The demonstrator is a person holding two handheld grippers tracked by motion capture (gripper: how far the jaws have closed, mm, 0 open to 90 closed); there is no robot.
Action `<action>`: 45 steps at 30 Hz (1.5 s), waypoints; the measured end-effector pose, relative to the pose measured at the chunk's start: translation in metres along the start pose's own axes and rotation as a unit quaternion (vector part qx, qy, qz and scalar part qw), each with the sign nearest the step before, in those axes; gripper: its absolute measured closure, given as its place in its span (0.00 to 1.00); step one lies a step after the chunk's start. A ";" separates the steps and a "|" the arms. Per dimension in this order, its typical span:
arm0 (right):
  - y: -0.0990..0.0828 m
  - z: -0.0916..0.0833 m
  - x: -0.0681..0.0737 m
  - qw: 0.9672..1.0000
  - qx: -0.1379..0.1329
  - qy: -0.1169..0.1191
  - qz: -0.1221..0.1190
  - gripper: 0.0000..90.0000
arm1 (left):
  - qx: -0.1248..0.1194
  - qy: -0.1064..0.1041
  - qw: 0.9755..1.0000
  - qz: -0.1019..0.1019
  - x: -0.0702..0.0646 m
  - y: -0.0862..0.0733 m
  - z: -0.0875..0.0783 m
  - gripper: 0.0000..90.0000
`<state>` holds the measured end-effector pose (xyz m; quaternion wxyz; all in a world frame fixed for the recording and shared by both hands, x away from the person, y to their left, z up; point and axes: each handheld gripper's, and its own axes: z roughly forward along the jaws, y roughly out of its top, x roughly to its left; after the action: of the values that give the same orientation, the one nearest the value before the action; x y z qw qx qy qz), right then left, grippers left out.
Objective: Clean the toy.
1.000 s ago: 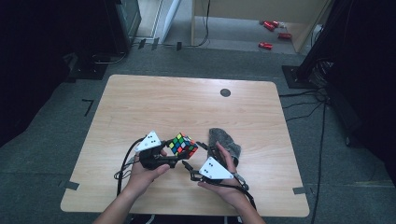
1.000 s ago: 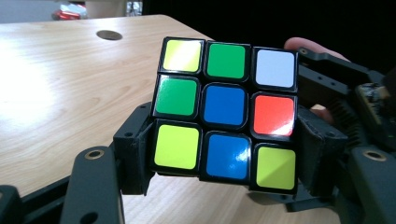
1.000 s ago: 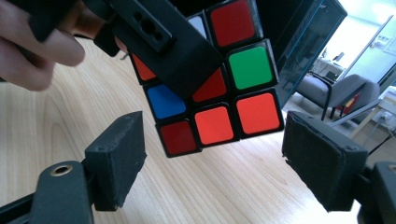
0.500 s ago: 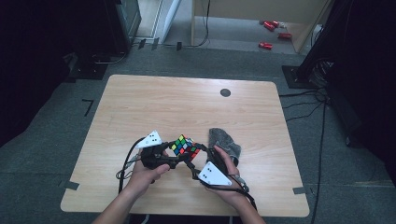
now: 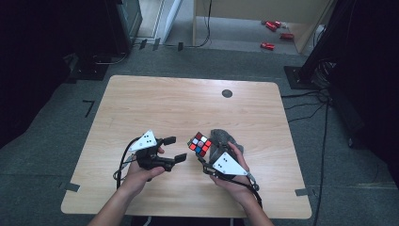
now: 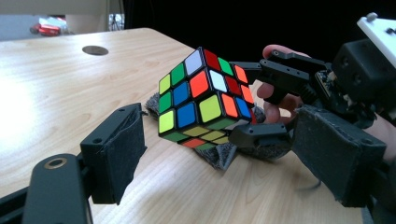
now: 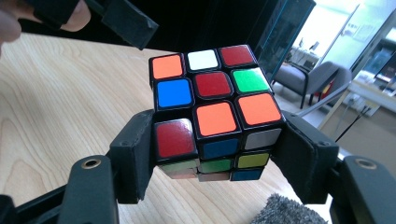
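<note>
From the high view, we see our two forearms come in from the bottom edge. The left gripper lies level, its jaws spread and having just been opening, with nothing between them. The right gripper angles up and leftward, clamping the one puzzle cube just above the wooden table. One grey cloth lies beside the cube, partly hidden under our right hand.

In the left gripper view, we count two black jaws apart and empty; the cube hangs tilted beyond them, pinched by the right gripper, over the cloth, which is mostly covered.

In the right gripper view, both pads press the cube's lower layer from either side. The left gripper is cut off at the top edge, and only a corner of the cloth shows.
</note>
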<state>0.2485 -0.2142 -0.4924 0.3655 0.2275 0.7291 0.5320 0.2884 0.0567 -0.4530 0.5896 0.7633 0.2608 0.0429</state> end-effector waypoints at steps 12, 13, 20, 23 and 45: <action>0.013 -0.004 -0.003 0.997 -0.010 0.011 0.080 0.38 | 0.049 0.084 0.987 0.127 -0.015 -0.022 0.022 0.19; 0.014 -0.004 -0.002 0.996 -0.009 0.013 0.084 0.38 | 0.051 0.089 0.986 0.135 -0.016 -0.022 0.024 0.19; 0.020 -0.001 0.008 0.994 -0.010 0.035 0.107 0.38 | 0.056 0.125 0.975 0.175 -0.024 -0.026 0.029 0.16; 0.023 0.000 0.013 0.991 -0.009 0.044 0.123 0.38 | 0.062 0.144 0.965 0.208 -0.029 -0.029 0.033 0.16; 0.030 0.001 0.016 0.974 -0.006 0.085 0.211 0.38 | 0.016 0.139 0.973 0.184 -0.030 -0.028 0.024 0.39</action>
<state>0.2374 -0.1921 -0.4694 0.1834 0.3281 0.6899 0.6187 0.2621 0.0270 -0.4791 0.5172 0.7940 0.1956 0.2524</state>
